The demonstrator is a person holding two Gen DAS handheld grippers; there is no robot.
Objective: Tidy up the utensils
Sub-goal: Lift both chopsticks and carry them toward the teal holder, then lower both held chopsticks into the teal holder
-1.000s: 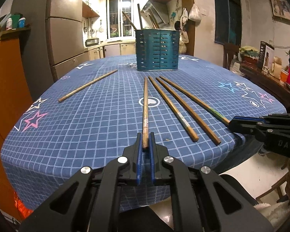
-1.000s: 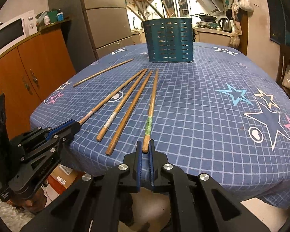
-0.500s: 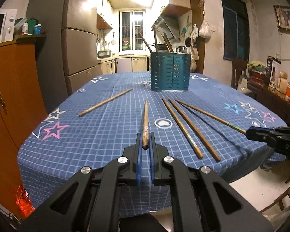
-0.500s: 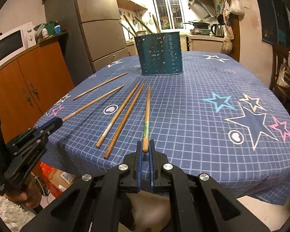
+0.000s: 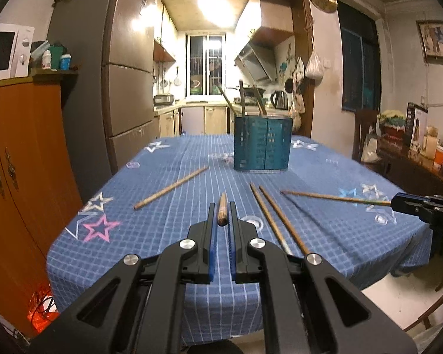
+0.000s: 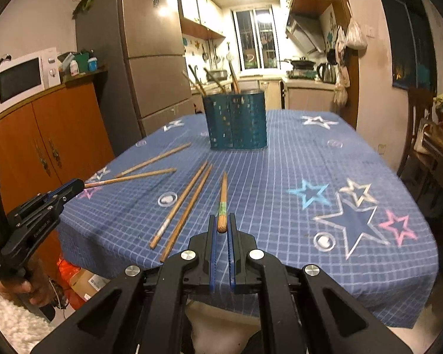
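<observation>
My left gripper (image 5: 221, 215) is shut on the near end of a wooden chopstick (image 5: 222, 210) and holds it lifted above the blue tablecloth (image 5: 192, 177). My right gripper (image 6: 220, 227) is shut on a chopstick with a green band (image 6: 222, 203), also lifted. Each held stick also shows from the side: the left one (image 6: 127, 178), the right one (image 5: 333, 197). A teal slotted utensil holder (image 5: 262, 144) with several sticks in it stands at the table's far middle, also in the right wrist view (image 6: 234, 119). Two chopsticks (image 5: 276, 221) lie side by side on the cloth, another (image 5: 169, 188) lies to the left.
An orange cabinet (image 5: 20, 162) and a fridge (image 5: 127, 88) stand left of the table. A sideboard with clutter (image 5: 422, 153) is at the right. A microwave (image 6: 20, 79) sits on the cabinet. A chair (image 6: 419, 124) stands at the right of the table.
Both grippers have lifted their chopsticks off the cloth and risen, each still shut on its stick. The other chopsticks have not moved.
</observation>
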